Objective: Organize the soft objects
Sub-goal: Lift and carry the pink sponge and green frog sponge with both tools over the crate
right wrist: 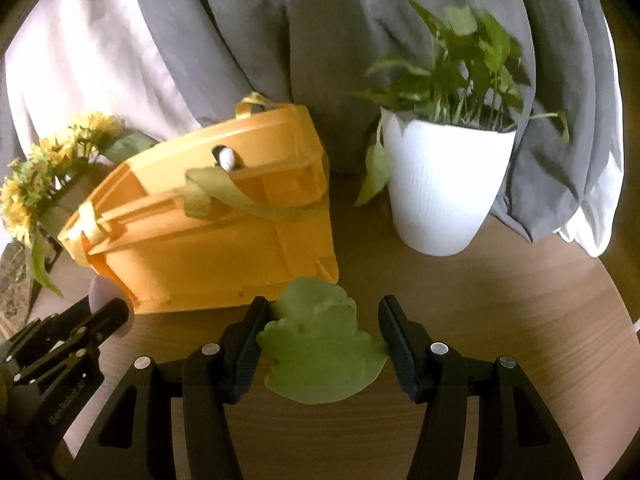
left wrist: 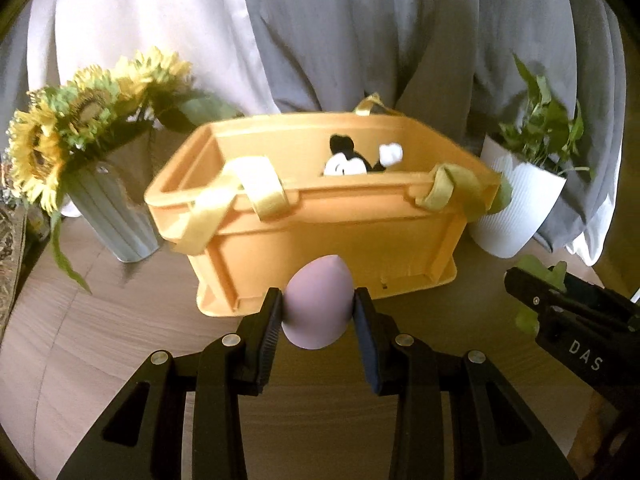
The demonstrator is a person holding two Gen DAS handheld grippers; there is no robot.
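Left gripper [left wrist: 318, 312] is clamped on the purple egg [left wrist: 318, 304]: both pads press its sides about midway, the narrow end pointing forward and up toward the bin [left wrist: 320, 236], so the soft body is pinched where it is widest and least likely to squirt out. The egg sits in front of the bin's near wall and below its rim; whether it is clear of the table [left wrist: 100, 340] cannot be told from this view. Right gripper [right wrist: 320, 340] stands apart around the green frog [right wrist: 320, 352], which lies flat on the table just in front of the bin's corner; left pad touches or nearly touches the frog, right pad shows a gap (so not yet a grip, judging by that gap). Bin already holds a black-and-white plush [left wrist: 352, 160], with yellow straps [left wrist: 260, 184] draped over the rim. Sunflower vase [left wrist: 108, 216] to the left, white pot [right wrist: 444, 188] to the right, both near the bin and limiting side approach. Judgement: egg must rise above the rim before release; frog needs closing first.
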